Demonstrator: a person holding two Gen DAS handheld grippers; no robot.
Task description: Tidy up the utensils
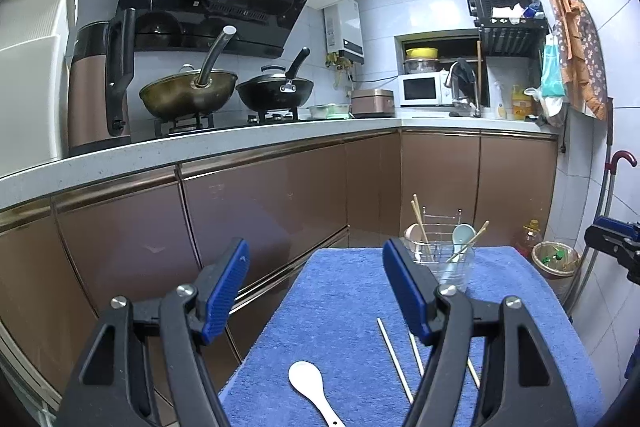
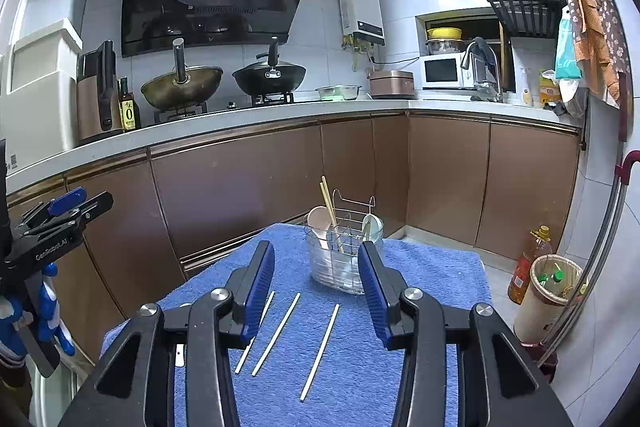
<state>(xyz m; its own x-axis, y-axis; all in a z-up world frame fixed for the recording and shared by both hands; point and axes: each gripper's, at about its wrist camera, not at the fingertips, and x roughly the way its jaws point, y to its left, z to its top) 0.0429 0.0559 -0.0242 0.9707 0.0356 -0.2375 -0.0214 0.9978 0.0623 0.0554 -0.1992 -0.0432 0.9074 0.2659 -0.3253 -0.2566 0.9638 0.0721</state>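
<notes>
A wire-and-glass utensil holder [image 1: 444, 259] [image 2: 340, 259] stands at the far end of a blue towel [image 1: 340, 307] [image 2: 432, 275]. It holds a pink spoon [image 2: 319, 219], a pale green spoon [image 2: 372, 225] and chopsticks [image 2: 329, 207]. Three loose chopsticks [image 2: 278, 333] lie on the towel in front of it. A white spoon [image 1: 310, 385] lies on the towel's near left part. My left gripper [image 1: 316, 247] hovers above the towel, wide open and empty. My right gripper [image 2: 316, 249] is partly open above the loose chopsticks, with nothing between its pads.
Brown cabinet doors [image 1: 260, 195] run behind and left of the towel under a counter with two woks [image 2: 268, 77]. A waste bin [image 2: 552, 291] and an oil bottle [image 2: 528, 263] stand on the floor at the right, beside a leaning umbrella [image 2: 616, 211].
</notes>
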